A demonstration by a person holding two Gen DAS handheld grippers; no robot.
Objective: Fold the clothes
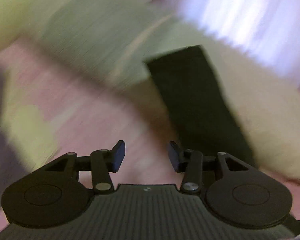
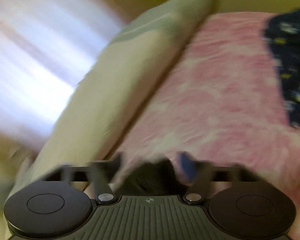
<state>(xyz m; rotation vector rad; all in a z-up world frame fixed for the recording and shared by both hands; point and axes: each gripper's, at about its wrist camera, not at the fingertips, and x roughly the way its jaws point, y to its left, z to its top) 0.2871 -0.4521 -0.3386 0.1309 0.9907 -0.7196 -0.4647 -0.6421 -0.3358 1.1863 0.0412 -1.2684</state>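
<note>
1. Left wrist view shows the dark garment [image 1: 196,104] lying as a long, flat, straight-edged strip on the pink bedspread [image 1: 74,104], ahead and to the right of the left gripper [image 1: 146,156]. Its neat edges suggest it is already folded, though heavy blur hides any detail.
2. That gripper's fingers [image 1: 118,156] stand apart with only bedspread between them; nothing is held.
3. Right wrist view shows the right gripper [image 2: 152,166] with its fingers [image 2: 187,168] smeared by motion but apart. A dark mass sits low between them, probably part of the same dark cloth; I cannot tell whether it touches the pads.
4. Well off to the right lies a navy patterned garment [image 2: 290,66], crumpled, with pale and yellow spots, likely the next piece to fold.
5. To do this step well: move clear of the finished strip without snagging it, then take the navy piece by an edge or corners, not a bunched middle.
6. The bedspread looks soft and mottled pink-white; a cream and grey-green pillow [image 2: 114,84] borders it, smooth and plump.
</note>
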